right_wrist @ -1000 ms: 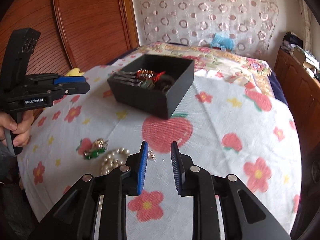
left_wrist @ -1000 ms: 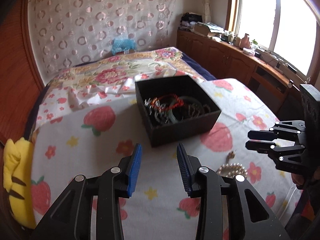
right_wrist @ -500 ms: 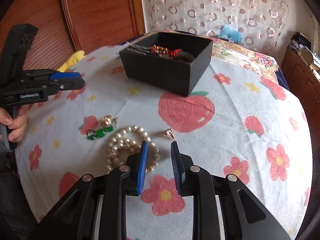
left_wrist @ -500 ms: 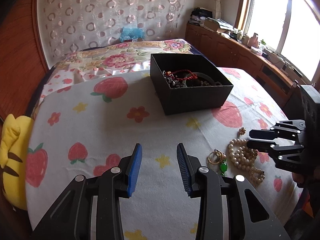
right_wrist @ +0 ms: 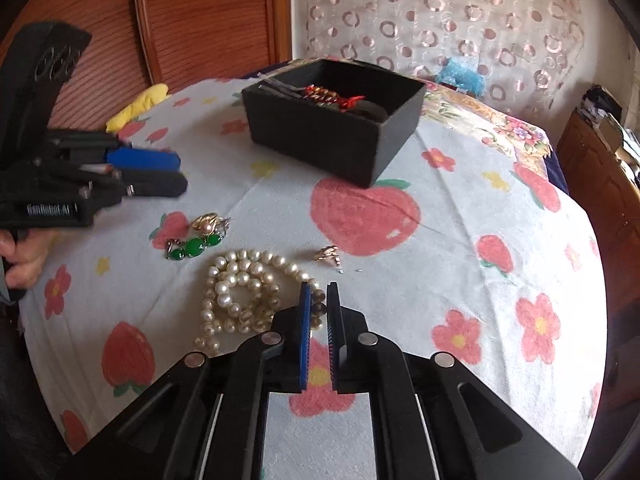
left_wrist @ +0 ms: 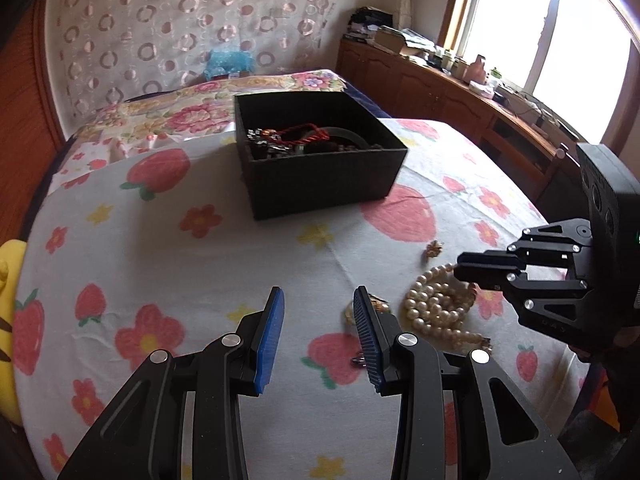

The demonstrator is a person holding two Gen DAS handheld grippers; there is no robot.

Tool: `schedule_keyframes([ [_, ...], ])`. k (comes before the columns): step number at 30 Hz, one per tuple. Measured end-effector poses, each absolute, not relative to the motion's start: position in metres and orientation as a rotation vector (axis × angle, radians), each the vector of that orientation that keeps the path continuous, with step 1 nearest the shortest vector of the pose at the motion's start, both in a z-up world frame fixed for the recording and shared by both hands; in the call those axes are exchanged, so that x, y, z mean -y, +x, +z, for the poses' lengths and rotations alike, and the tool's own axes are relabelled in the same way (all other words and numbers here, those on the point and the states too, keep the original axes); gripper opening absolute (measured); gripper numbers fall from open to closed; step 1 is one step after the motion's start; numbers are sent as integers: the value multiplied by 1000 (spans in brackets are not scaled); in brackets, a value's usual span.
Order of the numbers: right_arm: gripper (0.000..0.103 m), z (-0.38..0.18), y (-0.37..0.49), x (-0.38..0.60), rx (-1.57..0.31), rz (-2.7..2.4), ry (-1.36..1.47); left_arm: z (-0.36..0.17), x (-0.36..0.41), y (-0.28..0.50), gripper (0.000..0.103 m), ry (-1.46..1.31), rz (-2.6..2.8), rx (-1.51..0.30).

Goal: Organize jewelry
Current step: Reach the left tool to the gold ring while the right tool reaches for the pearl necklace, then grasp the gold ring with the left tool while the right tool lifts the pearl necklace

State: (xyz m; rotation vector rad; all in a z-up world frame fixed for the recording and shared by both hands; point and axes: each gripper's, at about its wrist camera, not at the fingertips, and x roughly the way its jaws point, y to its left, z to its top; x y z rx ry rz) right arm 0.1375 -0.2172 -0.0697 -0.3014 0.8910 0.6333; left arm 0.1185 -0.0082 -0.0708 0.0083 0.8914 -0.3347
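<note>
Right hand-held gripper (right_wrist: pixel 319 295) has just been closing, and its blue pads now pinch the near edge of the pearl necklace (right_wrist: pixel 244 292), a bead or two caught between them. The coiled strand lies on the strawberry-print cloth (right_wrist: pixel 460 248) of the table, on the near side of the black jewelry box (right_wrist: pixel 320 140) and well apart from it. The grip falls on the outer loop, probably so the whole strand can be lifted in one piece and carried to the box.

Left hand-held gripper (left_wrist: pixel 318 316) hangs with its jaws apart and nothing between them, low over the cloth and left of the pearls, seemingly lined up for the next loose piece. A gold ring with a pale stone (right_wrist: pixel 208 222) and a green-stone piece (right_wrist: pixel 194 248) lie touching each other just left of the pearls; from the left wrist view they are mostly hidden behind that gripper's right finger, so how close the pad is to them cannot be told. A small gold earring (right_wrist: pixel 330 255) sits alone between the pearls and the box.

The box already holds a red cord bracelet (left_wrist: pixel 304 134), a pale bangle and darker pieces, tangled and hard to separate. Nothing stands between the pearls and the box except the earring, which a trailing strand could snag. Beyond the box lie a floral bedspread (left_wrist: pixel 168 112) and a wooden sideboard (left_wrist: pixel 460 96) under the window. A yellow plush toy (right_wrist: pixel 138 106) rests at the left edge of the cloth.
</note>
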Motion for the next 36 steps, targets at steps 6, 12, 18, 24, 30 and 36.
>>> schedule_keyframes([
  [6, 8, -61, 139, 235, -865, 603, -238, -78, 27, 119, 34, 18, -365, -915],
  [12, 9, -59, 138, 239, -850, 601, -218, -85, 37, 122, 34, 30, -372, -935],
  [18, 9, -57, 139, 240, -841, 599, -211, -89, 38, 123, 23, 26, -379, -942],
  [24, 9, -57, 140, 241, -839, 600, -209, -88, 28, 121, 22, -4, -373, -943],
  [30, 9, -44, 141, 238, -808, 607, -209, -77, 12, 120, 22, -42, -351, -917],
  [36, 9, -20, 148, 233, -770, 623, -201, -60, 4, 127, 22, -33, -318, -875],
])
